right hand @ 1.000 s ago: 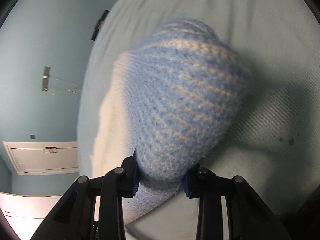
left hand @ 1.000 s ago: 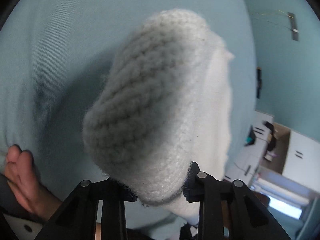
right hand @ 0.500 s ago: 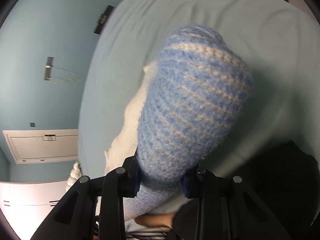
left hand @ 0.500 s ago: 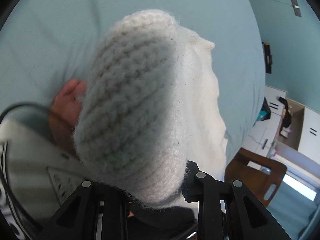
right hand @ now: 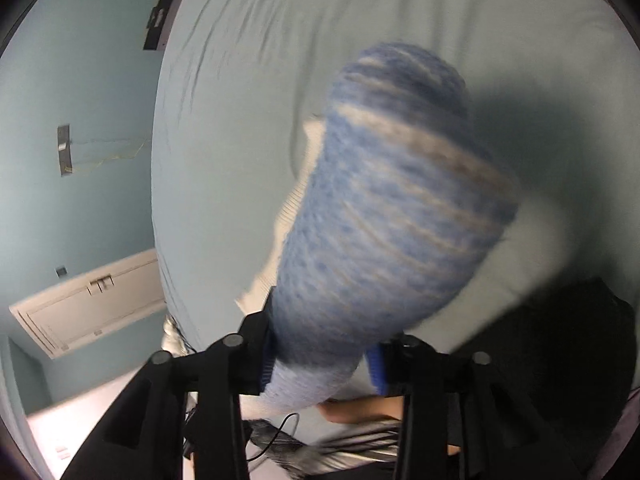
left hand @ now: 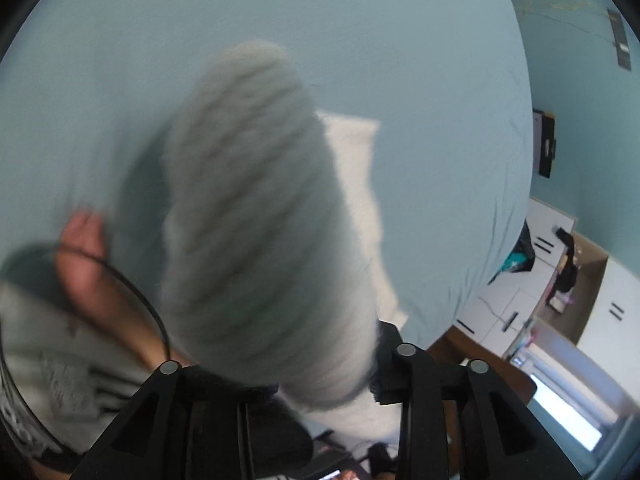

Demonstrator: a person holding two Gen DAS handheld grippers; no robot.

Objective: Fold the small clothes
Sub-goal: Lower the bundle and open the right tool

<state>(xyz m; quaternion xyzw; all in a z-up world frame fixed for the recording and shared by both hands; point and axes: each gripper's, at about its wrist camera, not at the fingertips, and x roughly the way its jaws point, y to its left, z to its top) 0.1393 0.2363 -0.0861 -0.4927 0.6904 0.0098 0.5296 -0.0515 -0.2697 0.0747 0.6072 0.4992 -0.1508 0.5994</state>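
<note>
The left tongs (left hand: 288,376), jaws just easing wider, pinch a grey-white knit garment (left hand: 256,216); the right tongs (right hand: 320,364), likewise loosening, clamp its blue-striped end (right hand: 396,216), lifted above the pale bed (right hand: 240,100) mid-surface.

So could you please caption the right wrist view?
Right tongs lifting a blue striped knit piece above the pale bed sheet.

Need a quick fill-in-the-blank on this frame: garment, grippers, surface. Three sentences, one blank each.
1. The knit piece between the right gripper's jaws is blue with ____ stripes.
2. The knit piece between the left gripper's jaws is plain ____.
3. Under both lies a pale ____ bed sheet.

Missing words: white; white; blue
</note>
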